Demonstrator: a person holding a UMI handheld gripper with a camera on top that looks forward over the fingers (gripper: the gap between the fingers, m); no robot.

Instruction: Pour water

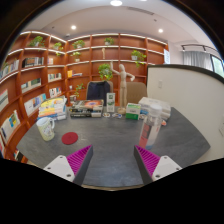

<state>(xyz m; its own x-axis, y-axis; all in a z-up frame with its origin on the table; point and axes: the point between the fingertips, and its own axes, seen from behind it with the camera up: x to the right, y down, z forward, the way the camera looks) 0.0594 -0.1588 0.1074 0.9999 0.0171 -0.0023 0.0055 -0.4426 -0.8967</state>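
Wooden shelves (60,60) with books and plants line the back of the room, behind a grey bench (105,150). On the bench, a clear bottle-like container (148,130) stands ahead and to the right of the tool (112,160), a white jug (46,128) to the far left, and a small red disc (70,138) lies beside the jug. The tool's fingers are spread wide and hold nothing. The clear container looks tall and narrow; I judge an off-centre grasp could tip it and spill water.

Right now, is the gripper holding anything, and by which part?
Nothing is held. The gripper is open over the bare grey table, with the clear cup well beyond its fingers.
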